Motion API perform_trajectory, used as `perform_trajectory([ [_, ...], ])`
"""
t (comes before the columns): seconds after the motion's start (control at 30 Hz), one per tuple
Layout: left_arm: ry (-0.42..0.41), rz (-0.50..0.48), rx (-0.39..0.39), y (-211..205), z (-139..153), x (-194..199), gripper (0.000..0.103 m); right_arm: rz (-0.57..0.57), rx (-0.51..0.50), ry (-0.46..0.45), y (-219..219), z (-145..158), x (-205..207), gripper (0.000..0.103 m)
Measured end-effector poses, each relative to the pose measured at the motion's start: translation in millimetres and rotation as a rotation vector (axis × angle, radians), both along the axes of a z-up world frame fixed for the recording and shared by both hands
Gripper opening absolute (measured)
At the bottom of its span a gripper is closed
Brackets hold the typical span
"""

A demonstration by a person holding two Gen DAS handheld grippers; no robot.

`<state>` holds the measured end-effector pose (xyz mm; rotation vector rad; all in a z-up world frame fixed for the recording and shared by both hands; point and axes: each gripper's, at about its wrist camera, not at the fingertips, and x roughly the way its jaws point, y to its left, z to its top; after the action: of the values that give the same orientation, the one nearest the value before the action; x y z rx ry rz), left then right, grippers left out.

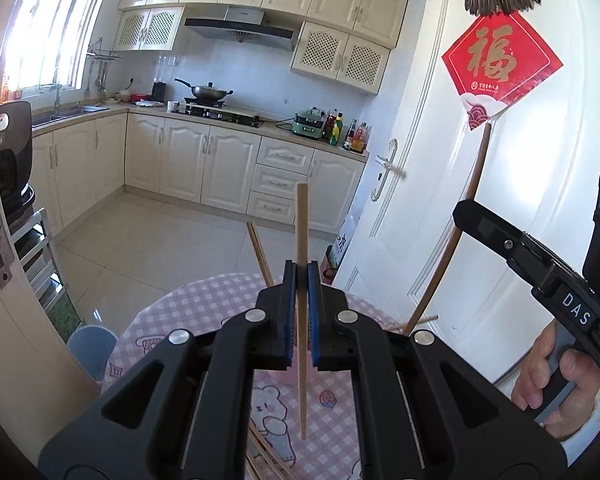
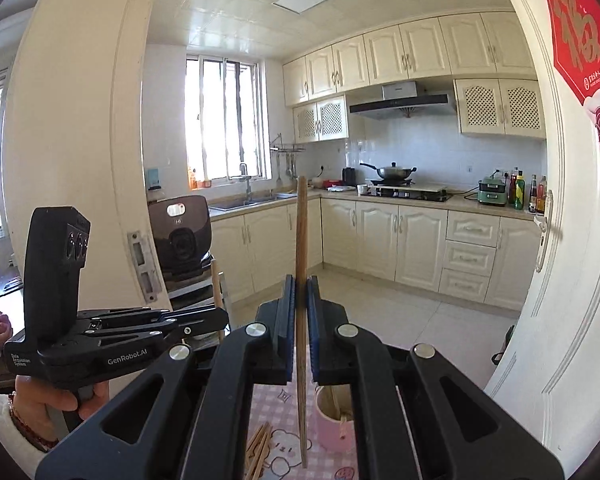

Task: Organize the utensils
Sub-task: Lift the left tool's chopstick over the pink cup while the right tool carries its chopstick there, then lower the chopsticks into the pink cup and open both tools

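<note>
1. Left wrist view: the left gripper (image 1: 301, 280) has its jaws clamped on a pale chopstick (image 1: 301, 240). The stick stands nearly upright, its long axis running up past the blue pads and its lower end hanging free above the pink checked tablecloth (image 1: 204, 304).
2. More chopsticks (image 1: 266, 458) lie loose on the cloth below the gripper, and another one (image 1: 260, 254) slants up behind the left pad.
3. The right gripper's body (image 1: 540, 264) and the hand (image 1: 556, 376) holding it sit at the right edge. Open kitchen floor lies beyond the table's far edge.
4. Right wrist view: the right gripper (image 2: 301, 284) is closed tight on a darker chopstick (image 2: 301, 240), also nearly vertical, lower tip over the cloth.
5. A pink cup (image 2: 332, 420) stands just right of that tip; a loose bundle of chopsticks (image 2: 260, 450) lies left of it. The white door (image 2: 572, 280) is near on the right.
</note>
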<state>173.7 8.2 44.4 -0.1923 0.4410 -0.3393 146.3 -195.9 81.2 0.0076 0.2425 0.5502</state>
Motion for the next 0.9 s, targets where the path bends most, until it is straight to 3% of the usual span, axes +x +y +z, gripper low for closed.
perform_trajectory([
  [0.33, -0.100, 0.029, -0.065, -12, 18, 51, 0.006, -0.043, 0.158, -0.079, -37, 2, 56, 0.004],
  [0.67, -0.158, 0.048, -0.056, -31, -22, 72, 0.006, -0.052, 0.155, -0.008, -48, -41, 96, 0.004],
  [0.9, -0.140, 0.060, -0.020, -30, -53, 70, 0.006, -0.052, 0.158, 0.020, -52, -59, 100, 0.004],
])
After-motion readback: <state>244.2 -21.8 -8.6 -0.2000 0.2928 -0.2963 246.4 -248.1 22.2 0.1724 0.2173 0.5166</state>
